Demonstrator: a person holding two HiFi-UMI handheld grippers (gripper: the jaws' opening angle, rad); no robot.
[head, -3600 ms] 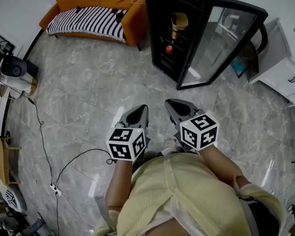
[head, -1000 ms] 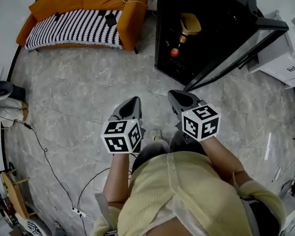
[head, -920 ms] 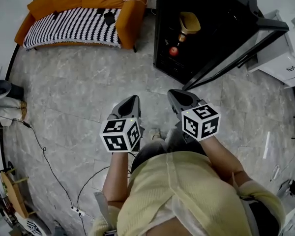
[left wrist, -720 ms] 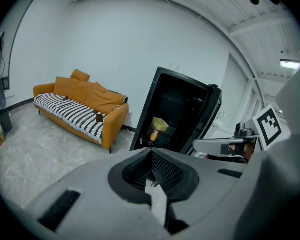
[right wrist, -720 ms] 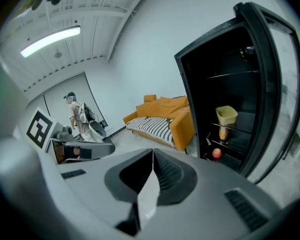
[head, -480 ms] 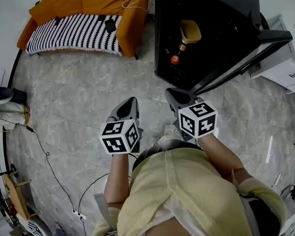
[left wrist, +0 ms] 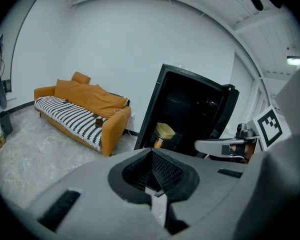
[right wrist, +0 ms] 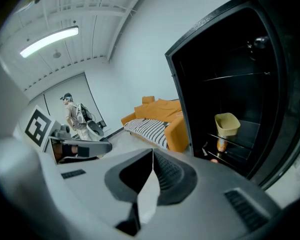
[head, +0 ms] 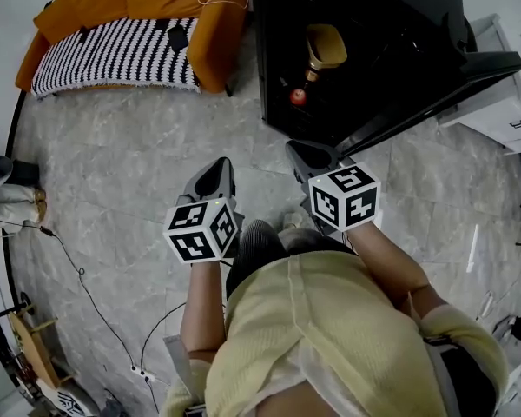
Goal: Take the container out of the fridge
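Sofa [head: 130, 24] far left. Left gripper [head: 219, 170] clenched, empty, above floor [head: 113, 163]. Right gripper [head: 300, 153] also clenched, empty, near fridge [head: 391, 24] front. Door [head: 434, 89] open. Yellow container [head: 325, 45] on shelf inside, apart from both grippers.

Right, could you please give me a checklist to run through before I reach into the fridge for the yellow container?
1. Fridge door swung open: ok.
2. Yellow container in sight on a shelf of the fridge: ok.
3. Left tongs and right tongs carrying nothing: ok.
4. Tongs opened for the grasp: not ok, both are shut.
5. Tongs at the shelf: not ok, both are outside the fridge, over the floor.
6. Container free of the brownish item under it: cannot tell.
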